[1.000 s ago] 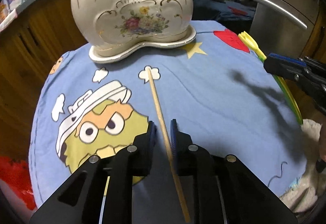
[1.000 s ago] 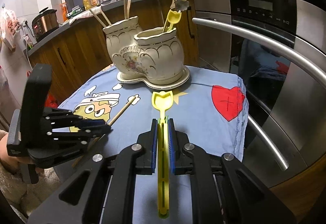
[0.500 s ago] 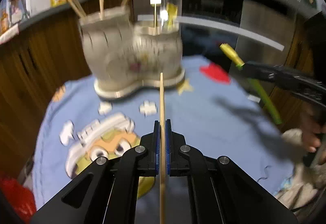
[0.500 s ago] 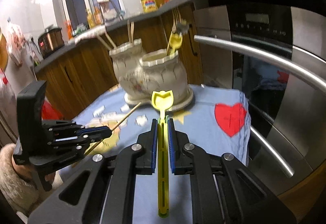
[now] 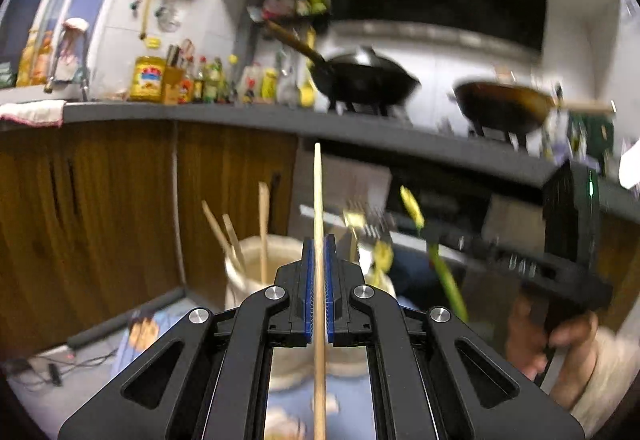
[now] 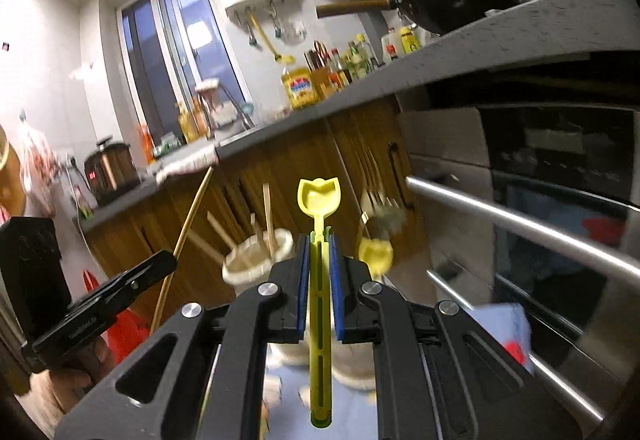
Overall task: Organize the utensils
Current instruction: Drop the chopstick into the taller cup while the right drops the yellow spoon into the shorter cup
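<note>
Carrying both picked utensils above the holder, neither yet dropped in.
Left gripper [image 5: 319, 272] clamps a thin wooden chopstick [image 5: 318, 199]; right gripper [image 6: 320, 276] clamps a yellow plastic spoon [image 6: 319, 195]; the cream ceramic holder [image 6: 256, 260] sits just below both.

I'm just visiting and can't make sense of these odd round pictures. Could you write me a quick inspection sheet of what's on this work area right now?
Surface: blue printed cloth, only slivers showing below the tools.
Job's things: cream ceramic holder with wooden sticks in one compartment, forks and a yellow spoon in the other; wooden chopstick; yellow plastic spoon.
Clutter: nothing seen on the cloth; most of it is hidden.
Grippers: left tool shut on the wooden chopstick; right tool shut on the yellow plastic spoon; both raised near the holder.
Cables: dark cords on the floor.
Surroundings: worktop with bottles, two woks, oven door handle, wooden cabinets.
</note>
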### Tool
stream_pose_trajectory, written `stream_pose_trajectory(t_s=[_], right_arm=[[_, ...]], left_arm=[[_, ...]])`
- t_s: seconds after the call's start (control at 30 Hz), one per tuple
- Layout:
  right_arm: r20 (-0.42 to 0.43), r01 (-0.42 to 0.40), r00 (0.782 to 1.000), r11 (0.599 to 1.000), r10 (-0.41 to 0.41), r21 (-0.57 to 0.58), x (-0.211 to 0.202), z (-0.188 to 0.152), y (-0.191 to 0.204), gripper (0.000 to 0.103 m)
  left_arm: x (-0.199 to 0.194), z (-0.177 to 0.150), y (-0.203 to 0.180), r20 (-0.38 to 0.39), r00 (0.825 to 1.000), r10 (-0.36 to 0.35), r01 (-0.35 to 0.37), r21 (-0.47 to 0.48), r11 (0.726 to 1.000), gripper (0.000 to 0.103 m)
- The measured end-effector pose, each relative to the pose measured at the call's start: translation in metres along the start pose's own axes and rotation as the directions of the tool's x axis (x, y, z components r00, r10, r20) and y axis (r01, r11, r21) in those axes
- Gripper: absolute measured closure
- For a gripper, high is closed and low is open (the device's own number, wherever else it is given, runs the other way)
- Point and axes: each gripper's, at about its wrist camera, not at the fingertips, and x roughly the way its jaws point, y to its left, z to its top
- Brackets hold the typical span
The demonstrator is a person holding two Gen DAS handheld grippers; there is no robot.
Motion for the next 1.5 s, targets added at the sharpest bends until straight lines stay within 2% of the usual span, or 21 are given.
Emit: stream_pose_trajectory(t_s=[0.13, 0.43, 0.5, 0.57, 0.63, 0.67, 0.77, 0.93, 1.1, 1.27, 1.37, 1.5], right_arm=[[0.032, 0.013, 0.999, 1.0, -0.012, -0.006, 0.025, 0.006, -0.001, 0.093], [0.049, 0.036, 0.998, 0.999, -0.034, -0.041, 0.063, 0.005, -0.004, 0.093], [0.047, 0.044, 0.998, 0.997, -0.041, -0.059, 0.069, 0.002, -0.003, 0.093], [0.052, 0.055, 0.997, 0.995, -0.051, -0.078, 0.071, -0.002, -0.002, 0.093], [0.057, 0.073, 0.996, 0.991, -0.067, -0.11, 0.074, -0.008, 0.001, 0.093], [0.06, 0.083, 0.995, 0.988, -0.076, -0.127, 0.076, -0.011, 0.004, 0.093], [0.06, 0.098, 0.994, 0.982, -0.089, -0.161, 0.077, -0.018, 0.006, 0.093], [0.035, 0.093, 0.995, 0.982, -0.089, -0.162, 0.073, -0.027, 0.002, 0.093], [0.023, 0.092, 0.996, 0.985, -0.09, -0.146, 0.066, -0.033, -0.003, 0.093], [0.023, 0.087, 0.996, 0.984, -0.085, -0.154, 0.062, -0.036, -0.001, 0.093], [0.011, 0.076, 0.997, 0.986, -0.075, -0.146, 0.062, -0.036, -0.003, 0.093], [0.01, 0.074, 0.997, 0.987, -0.073, -0.142, 0.06, -0.035, -0.002, 0.091]], left_arm=[[0.024, 0.017, 0.01, 0.103, 0.995, 0.017, -0.013, -0.044, 0.999, 0.098], [0.073, 0.033, 0.011, 0.178, 0.982, 0.057, -0.049, -0.049, 0.998, 0.098], [0.079, 0.028, 0.008, 0.199, 0.976, 0.086, -0.084, -0.022, 0.996, 0.098], [0.08, 0.02, 0.004, 0.235, 0.963, 0.133, -0.142, 0.022, 0.99, 0.098], [0.08, 0.015, 0.001, 0.26, 0.954, 0.15, -0.169, 0.054, 0.984, 0.098], [0.08, 0.011, -0.002, 0.285, 0.943, 0.169, -0.199, 0.079, 0.977, 0.098], [0.079, 0.009, -0.004, 0.31, 0.935, 0.17, -0.212, 0.108, 0.971, 0.098], [0.069, 0.004, -0.002, 0.306, 0.941, 0.145, -0.188, 0.117, 0.975, 0.098], [0.064, 0.002, 0.012, 0.29, 0.945, 0.153, -0.177, 0.06, 0.982, 0.098], [0.061, 0.001, 0.016, 0.285, 0.948, 0.14, -0.161, 0.049, 0.986, 0.097], [0.059, 0.001, 0.016, 0.286, 0.95, 0.128, -0.148, 0.051, 0.988, 0.091], [0.058, 0.001, 0.015, 0.279, 0.952, 0.122, -0.144, 0.059, 0.988, 0.089]])
